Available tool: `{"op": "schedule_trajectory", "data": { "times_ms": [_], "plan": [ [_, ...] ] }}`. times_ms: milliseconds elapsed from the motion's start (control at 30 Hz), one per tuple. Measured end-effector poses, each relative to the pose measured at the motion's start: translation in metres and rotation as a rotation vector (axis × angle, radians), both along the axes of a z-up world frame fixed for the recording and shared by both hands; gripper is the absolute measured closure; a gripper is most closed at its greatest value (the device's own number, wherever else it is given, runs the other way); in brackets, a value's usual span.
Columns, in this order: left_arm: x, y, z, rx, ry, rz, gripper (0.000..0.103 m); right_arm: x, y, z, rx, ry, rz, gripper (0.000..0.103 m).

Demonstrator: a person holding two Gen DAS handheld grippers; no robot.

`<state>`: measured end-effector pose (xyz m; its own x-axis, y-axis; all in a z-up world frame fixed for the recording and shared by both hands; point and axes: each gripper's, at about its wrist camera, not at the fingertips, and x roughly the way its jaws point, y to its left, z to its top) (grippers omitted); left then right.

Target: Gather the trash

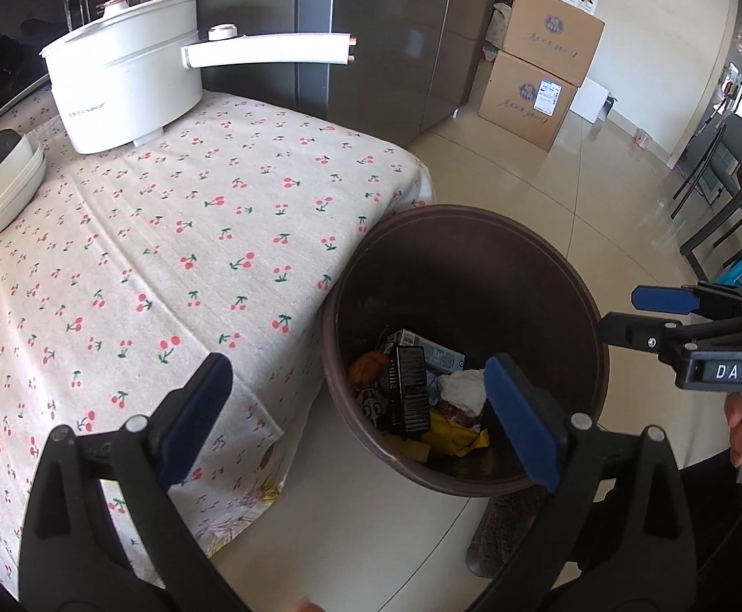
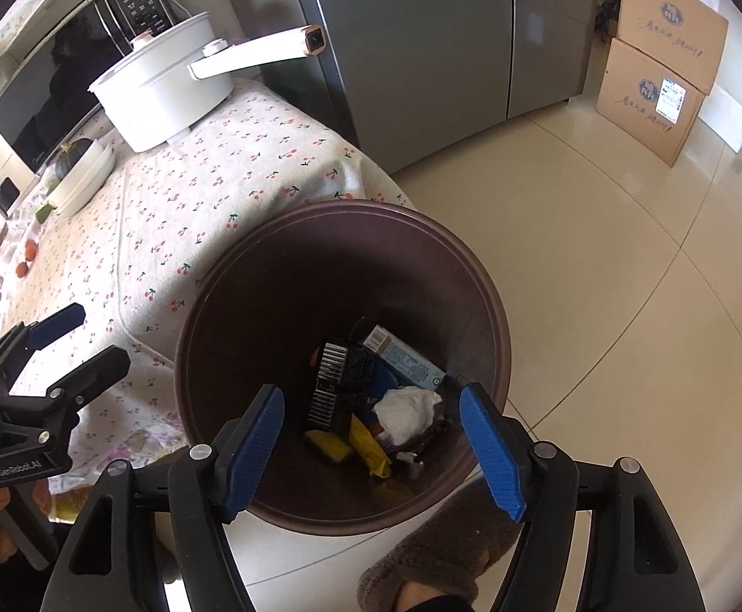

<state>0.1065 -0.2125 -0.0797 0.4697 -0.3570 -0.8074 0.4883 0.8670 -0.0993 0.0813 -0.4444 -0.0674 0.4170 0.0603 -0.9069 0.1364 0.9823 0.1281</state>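
Note:
A dark brown round trash bin (image 1: 549,265) stands on the floor against the table's corner; it also shows in the right wrist view (image 2: 248,275). It holds a crumpled white tissue (image 2: 404,410), a black barcoded packet (image 2: 332,382), a blue-white carton (image 2: 404,357) and a yellow wrapper (image 2: 368,446). My left gripper (image 1: 361,408) is open and empty, above the table edge and the bin's near rim. My right gripper (image 2: 371,449) is open and empty, directly above the bin's mouth. The right gripper also shows at the right of the left wrist view (image 1: 631,316).
The table (image 1: 167,234) has a cherry-print cloth. On it stand a white electric pot (image 1: 126,92) with a long handle, stacked white dishes (image 1: 8,188) with a dark squash, and a microwave (image 2: 49,86). A grey fridge (image 2: 422,51), cardboard boxes (image 1: 539,76) and dark chairs (image 1: 718,188) surround tiled floor.

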Motion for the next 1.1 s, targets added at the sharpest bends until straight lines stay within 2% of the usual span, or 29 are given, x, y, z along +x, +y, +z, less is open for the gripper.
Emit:
{"op": "schedule_trajectory", "data": {
  "times_ms": [167,300,400,467,567,700,933,1100],
  "plan": [
    [-0.019,0.015,0.015,0.022,-0.038,0.08,0.004,-0.019,0.017,0.028,-0.053,-0.098,0.019,0.022],
    [-0.037,0.038,0.032,-0.012,-0.049,0.162,0.003,-0.042,0.04,0.051,-0.108,-0.206,0.044,0.016],
    [-0.053,0.057,0.042,-0.003,-0.08,0.236,0.003,-0.058,0.061,0.062,-0.175,-0.274,0.063,0.009],
    [-0.065,0.069,0.049,0.011,-0.122,0.276,0.003,-0.068,0.072,0.066,-0.207,-0.306,0.067,0.001],
    [-0.085,0.084,0.061,0.037,-0.194,0.331,0.003,-0.082,0.086,0.071,-0.234,-0.343,0.061,0.0],
    [-0.104,0.1,0.07,0.042,-0.235,0.375,0.003,-0.097,0.097,0.08,-0.21,-0.377,0.069,0.0],
    [-0.119,0.115,0.072,0.025,-0.245,0.405,0.001,-0.106,0.122,0.091,-0.229,-0.455,0.116,0.0],
    [-0.123,0.119,0.075,0.02,-0.273,0.437,0.001,-0.102,0.129,0.089,-0.245,-0.456,0.121,0.0]
  ]
}}
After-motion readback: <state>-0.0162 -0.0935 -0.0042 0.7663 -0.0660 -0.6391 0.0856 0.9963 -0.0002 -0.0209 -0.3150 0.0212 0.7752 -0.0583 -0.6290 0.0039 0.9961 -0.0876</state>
